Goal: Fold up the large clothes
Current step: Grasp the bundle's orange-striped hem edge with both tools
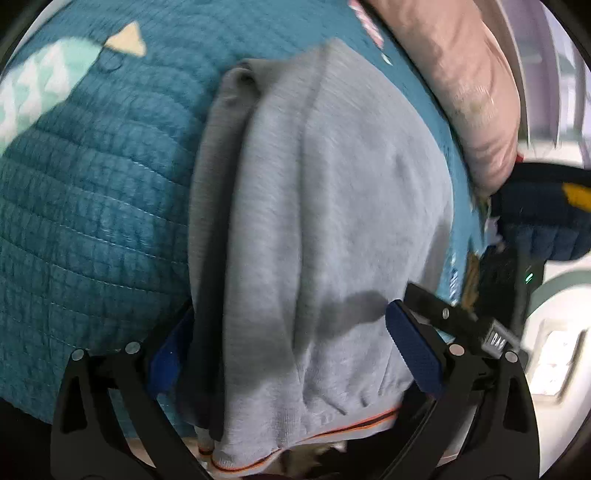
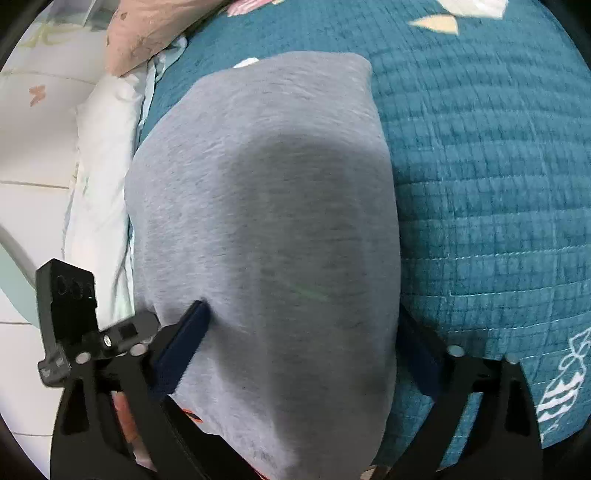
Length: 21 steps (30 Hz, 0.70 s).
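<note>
A grey sweatshirt (image 1: 332, 192) with an orange-and-black trimmed hem lies folded lengthwise on the teal quilted bedspread (image 1: 92, 206). My left gripper (image 1: 290, 358) straddles its near end with the jaws wide. The cloth fills the gap and a fold covers most of the left pad. In the right wrist view the same grey sweatshirt (image 2: 266, 221) runs away from my right gripper (image 2: 301, 349). That gripper's jaws are also wide around the cloth. Its left fingertip (image 2: 195, 317) touches the fabric and its right finger sits half hidden behind the garment's edge.
A pink pillow (image 1: 461, 74) lies at the far side of the bed, also seen as the pink pillow (image 2: 147, 33). White bedding (image 2: 99, 166) and tiled floor (image 2: 22, 221) border the bed's edge. A person's dark blue sleeve (image 1: 546, 210) is at the right.
</note>
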Tool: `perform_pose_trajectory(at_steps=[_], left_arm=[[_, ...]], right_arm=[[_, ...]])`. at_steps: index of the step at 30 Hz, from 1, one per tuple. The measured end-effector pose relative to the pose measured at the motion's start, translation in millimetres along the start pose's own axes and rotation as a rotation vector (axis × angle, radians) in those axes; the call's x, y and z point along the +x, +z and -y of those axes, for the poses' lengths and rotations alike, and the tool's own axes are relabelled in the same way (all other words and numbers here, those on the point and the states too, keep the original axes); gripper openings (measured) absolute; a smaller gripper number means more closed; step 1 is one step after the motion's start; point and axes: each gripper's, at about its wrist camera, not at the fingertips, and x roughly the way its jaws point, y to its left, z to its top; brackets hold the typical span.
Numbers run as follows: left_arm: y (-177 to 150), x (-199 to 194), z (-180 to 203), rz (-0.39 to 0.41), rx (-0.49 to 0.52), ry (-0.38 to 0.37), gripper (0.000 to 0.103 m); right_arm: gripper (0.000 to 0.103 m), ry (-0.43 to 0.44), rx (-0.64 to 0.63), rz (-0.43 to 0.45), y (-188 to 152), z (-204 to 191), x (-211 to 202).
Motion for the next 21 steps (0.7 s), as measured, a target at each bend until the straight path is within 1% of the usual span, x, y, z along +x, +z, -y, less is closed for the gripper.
perform_pose_trajectory(at_steps=[1,2,3,4,5,6,7,9,10,11,12,13,15,17,19,20,21], left_arm=[[-3,1,4,0.001,0.020,0.019,0.096],[-6,0,6,0.000,0.025,0.026,0.091],[-8,-3,9,-0.002,0.027,0.021,0.085],[-9,-6,10,-0.011,0.019,-0.001,0.081],[-9,-7,11,-0.015,0.016,-0.006,0.075],[-9,-5,10,-0.035,0.012,-0.029,0.072],[-9,-3,7,-0.046,0.007,-0.042,0.072],[-7,5,-1,-0.061,-0.008,-0.033,0.072],[-3,12,-7,-0.067,-0.031,-0.053,0.081],[-1,14,-9,-0.068,-0.056,-0.099,0.094],[2,14,-10,-0.062,-0.080,-0.141,0.097],[4,16,-9,-0.065,-0.093,-0.130,0.098],[5,22,-4,-0.080,-0.069,-0.102,0.098],[6,24,1,-0.093,-0.049,-0.068,0.098],[8,26,6,-0.095,-0.051,-0.046,0.098],[8,27,8,-0.093,-0.047,-0.039,0.098],[8,28,12,-0.092,-0.029,-0.020,0.095]], right_arm=[[0.067,-0.013,-0.008,0.003,-1,-1,-3],[0.055,-0.004,-0.020,0.003,-3,-2,-6],[0.051,0.017,-0.032,0.006,-6,-2,-13],[0.044,0.029,-0.039,0.009,-7,-3,-17],[0.041,0.037,-0.045,0.010,-8,-3,-22],[0.040,0.044,-0.048,0.010,-9,-2,-25],[0.040,0.044,-0.049,0.007,-10,-1,-28],[0.040,0.043,-0.059,0.010,-11,-2,-28],[0.042,0.037,-0.064,0.008,-10,-2,-26],[0.048,0.028,-0.065,0.001,-8,-2,-23],[0.050,0.034,-0.046,-0.006,-6,1,-20],[0.054,0.044,-0.024,-0.010,-5,2,-17],[0.059,0.066,0.002,-0.008,-2,5,-12],[0.070,0.075,0.007,-0.006,0,6,-8],[0.077,0.089,0.014,-0.004,2,4,-4],[0.074,0.081,0.017,0.000,2,2,-3],[0.070,0.061,0.006,0.004,2,-1,-3]])
